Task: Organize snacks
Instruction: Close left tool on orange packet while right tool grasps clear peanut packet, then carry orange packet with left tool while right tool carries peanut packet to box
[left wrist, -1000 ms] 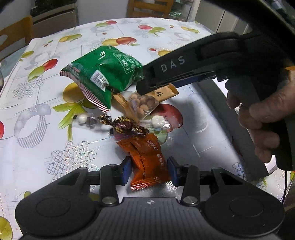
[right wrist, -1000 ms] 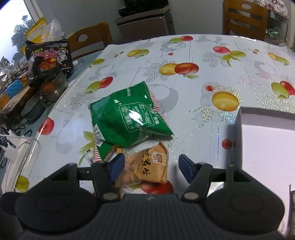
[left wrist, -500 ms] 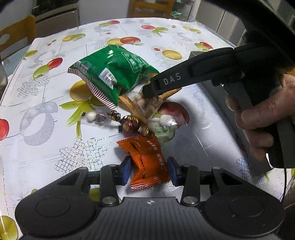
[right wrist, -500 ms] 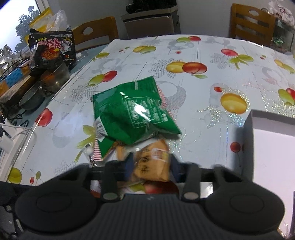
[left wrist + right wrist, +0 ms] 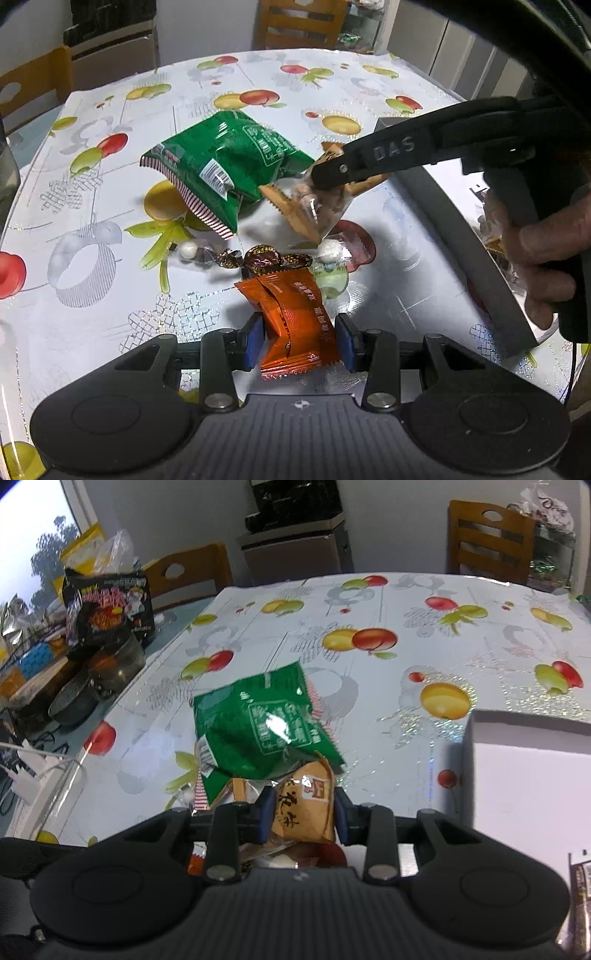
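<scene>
Left wrist view: left gripper (image 5: pixel 298 338) part-open, astride orange packet (image 5: pixel 291 317) on tablecloth, pads beside it, contact unclear. Right gripper (image 5: pixel 330 177) lifts nut pouch (image 5: pixel 310 206) beside green bag (image 5: pixel 225 166).

Right wrist view: jaws just closed onto nut pouch (image 5: pixel 304 808), pinching both sides (lift straight, clear green bag (image 5: pixel 258 727)), then carry to white box (image 5: pixel 524 775) right of green bag.

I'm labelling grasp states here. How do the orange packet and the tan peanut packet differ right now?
The orange packet lies flat on the tablecloth between the left gripper pads; the tan peanut packet hangs tilted, clamped in the right gripper, whose jaws have just closed. The orange one is opaque; the tan one has a clear window showing nuts. Both are small sealed snacks.
</scene>
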Demonstrator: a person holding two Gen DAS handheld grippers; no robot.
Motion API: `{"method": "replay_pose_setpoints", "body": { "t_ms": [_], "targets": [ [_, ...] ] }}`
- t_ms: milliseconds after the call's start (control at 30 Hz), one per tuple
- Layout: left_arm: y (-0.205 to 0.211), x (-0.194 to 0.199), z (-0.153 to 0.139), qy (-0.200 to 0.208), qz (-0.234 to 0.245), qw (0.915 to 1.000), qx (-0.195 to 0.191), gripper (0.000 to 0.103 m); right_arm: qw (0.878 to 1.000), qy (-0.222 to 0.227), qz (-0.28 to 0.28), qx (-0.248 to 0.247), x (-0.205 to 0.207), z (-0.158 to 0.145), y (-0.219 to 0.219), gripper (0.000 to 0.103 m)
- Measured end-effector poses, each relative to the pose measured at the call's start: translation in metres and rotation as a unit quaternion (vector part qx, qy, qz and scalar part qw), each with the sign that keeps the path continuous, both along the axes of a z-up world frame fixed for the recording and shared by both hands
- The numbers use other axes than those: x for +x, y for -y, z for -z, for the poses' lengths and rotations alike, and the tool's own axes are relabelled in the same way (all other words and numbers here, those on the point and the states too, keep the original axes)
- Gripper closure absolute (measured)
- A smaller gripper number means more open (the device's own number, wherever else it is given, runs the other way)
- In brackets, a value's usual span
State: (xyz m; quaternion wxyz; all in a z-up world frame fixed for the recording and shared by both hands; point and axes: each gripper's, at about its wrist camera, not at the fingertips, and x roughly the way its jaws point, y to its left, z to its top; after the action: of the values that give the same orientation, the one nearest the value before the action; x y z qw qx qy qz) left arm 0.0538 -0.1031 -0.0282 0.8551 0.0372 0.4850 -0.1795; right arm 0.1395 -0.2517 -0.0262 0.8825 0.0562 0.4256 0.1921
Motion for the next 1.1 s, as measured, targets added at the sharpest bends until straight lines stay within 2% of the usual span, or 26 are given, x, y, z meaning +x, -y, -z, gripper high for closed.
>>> {"method": "replay_pose_setpoints", "body": {
  "t_ms": [533, 1100],
  "targets": [
    [0.016, 0.0, -0.012, 0.018, 0.027, 0.9995, -0.007, 0.061, 0.999, 0.02, 0.03, 0.011, -0.027, -0.024, 0.029, 0.071],
    [0.055, 0.003, -0.022, 0.032, 0.074, 0.9967, -0.006, 0.061, 0.997, 0.034, 0.071, 0.004, -0.05, -0.038, 0.069, 0.071]
  ]
}}
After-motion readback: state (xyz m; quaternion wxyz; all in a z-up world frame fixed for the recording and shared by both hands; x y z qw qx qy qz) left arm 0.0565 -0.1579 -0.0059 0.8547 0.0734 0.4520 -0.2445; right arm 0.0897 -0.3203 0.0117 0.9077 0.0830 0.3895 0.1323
